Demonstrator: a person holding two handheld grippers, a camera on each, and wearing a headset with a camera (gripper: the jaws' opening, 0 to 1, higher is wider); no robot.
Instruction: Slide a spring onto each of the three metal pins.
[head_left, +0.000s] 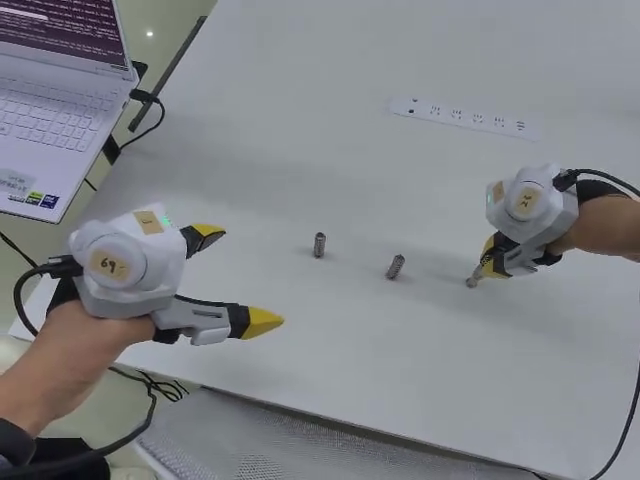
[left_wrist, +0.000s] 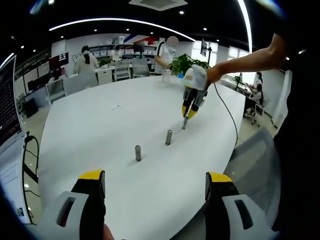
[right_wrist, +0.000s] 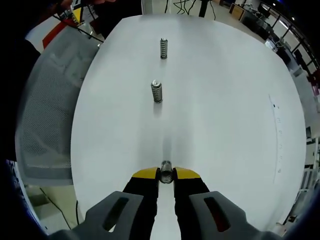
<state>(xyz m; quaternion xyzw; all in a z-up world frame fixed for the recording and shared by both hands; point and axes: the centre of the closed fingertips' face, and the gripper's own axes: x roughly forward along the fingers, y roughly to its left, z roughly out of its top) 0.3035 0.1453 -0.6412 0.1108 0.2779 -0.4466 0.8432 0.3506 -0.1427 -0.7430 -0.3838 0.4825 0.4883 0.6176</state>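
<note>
Two pins (head_left: 319, 244) on table (head_left: 300, 380), laptop (head_left: 60, 90) left, power strip (head_left: 465, 116) behind

An open laptop (head_left: 50, 110) lies left of the white table (head_left: 300, 120), which bears a power strip (head_left: 465, 117)

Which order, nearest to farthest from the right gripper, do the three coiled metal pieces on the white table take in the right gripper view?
1. The coiled metal spring, clamped in the right gripper itself.
2. The middle spring-covered metal pin, standing straight ahead.
3. The far spring-covered metal pin, standing beyond the middle one, in the same line.
</note>
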